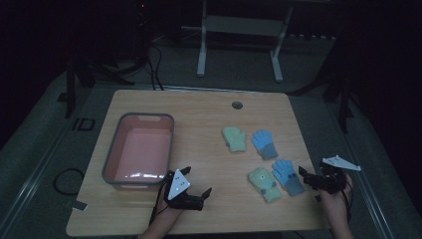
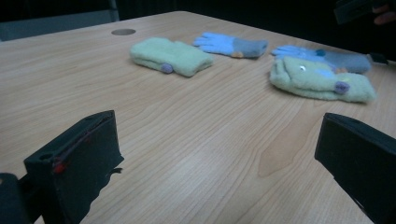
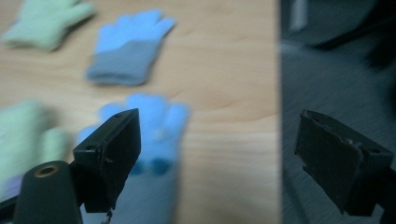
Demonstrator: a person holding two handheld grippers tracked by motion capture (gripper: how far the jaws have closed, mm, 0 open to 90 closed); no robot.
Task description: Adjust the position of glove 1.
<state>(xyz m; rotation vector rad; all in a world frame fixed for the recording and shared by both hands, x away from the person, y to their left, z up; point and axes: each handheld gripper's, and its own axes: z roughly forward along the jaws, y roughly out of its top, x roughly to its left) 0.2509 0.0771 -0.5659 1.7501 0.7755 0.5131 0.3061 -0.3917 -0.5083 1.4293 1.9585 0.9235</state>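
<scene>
a pink basin [image 1: 139,149] with a grey rim sits on the wooden table [image 1: 199,112], left of centre.

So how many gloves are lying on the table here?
4: far green glove, far blue glove, near green glove, near blue glove by the right gripper. None seem hidden.

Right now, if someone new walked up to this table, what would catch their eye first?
Probably the four small gloves on the right half of the wooden table: a green mitten beside a blue glove, and nearer the person a second green mitten beside a second blue glove. On the left sits an empty pink basin with a grey rim. Both tongs, left and right, stand open at the near edge.
</scene>
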